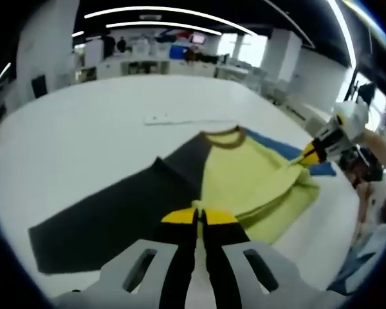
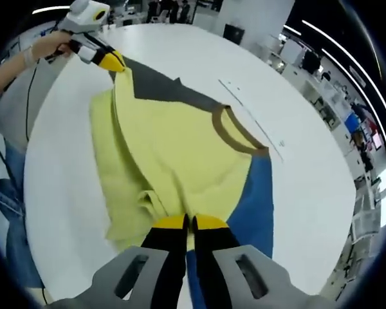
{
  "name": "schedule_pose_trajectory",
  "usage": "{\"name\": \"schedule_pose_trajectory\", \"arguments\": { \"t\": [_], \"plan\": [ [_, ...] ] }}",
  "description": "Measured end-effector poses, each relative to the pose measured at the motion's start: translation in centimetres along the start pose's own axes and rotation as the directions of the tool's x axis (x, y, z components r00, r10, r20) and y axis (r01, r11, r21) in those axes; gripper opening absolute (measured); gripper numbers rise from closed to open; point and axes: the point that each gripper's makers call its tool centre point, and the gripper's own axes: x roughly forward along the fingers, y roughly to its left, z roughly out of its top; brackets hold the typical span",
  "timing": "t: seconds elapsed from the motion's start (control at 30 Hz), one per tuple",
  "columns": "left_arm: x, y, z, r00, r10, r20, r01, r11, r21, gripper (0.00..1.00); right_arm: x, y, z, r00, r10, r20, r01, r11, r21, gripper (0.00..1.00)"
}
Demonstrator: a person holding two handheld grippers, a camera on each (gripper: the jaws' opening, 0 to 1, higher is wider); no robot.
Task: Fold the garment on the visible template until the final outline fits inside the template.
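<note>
Here, what is seen:
Left gripper (image 1: 199, 216): jaws pressed together, pinching the yellow edge of the garment (image 1: 244, 180).
Right gripper (image 2: 190, 223): jaws also closed, gripping the folded yellow cloth near the blue part.
Garment: lies on the white table (image 2: 309, 174), yellow body, dark sleeve, brown collar (image 2: 235, 132).

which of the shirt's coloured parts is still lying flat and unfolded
The dark grey sleeve, stretched out flat on the white table. The yellow body is bunched and doubled, pinched by each claw.
</note>
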Motion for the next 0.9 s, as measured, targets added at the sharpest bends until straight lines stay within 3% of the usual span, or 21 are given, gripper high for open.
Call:
{"name": "schedule_pose_trajectory", "arguments": {
  "t": [0.3, 0.9],
  "plan": [
    [1.4, 0.8, -1.0, 1.0, 0.014, -0.028, -0.015, 1.0, -0.022, 0.0, 1.7, -0.6, -0.7, 1.0, -0.009, 0.01, 0.008, 0.998, 0.057, 0.04],
    [3.4, 1.7, -2.8, 0.995, 0.039, -0.09, -0.039, 0.999, 0.002, 0.0, 3.2, -0.4, -1.8, 1.0, -0.011, -0.005, 0.011, 0.996, 0.084, 0.04]
  ]
}}
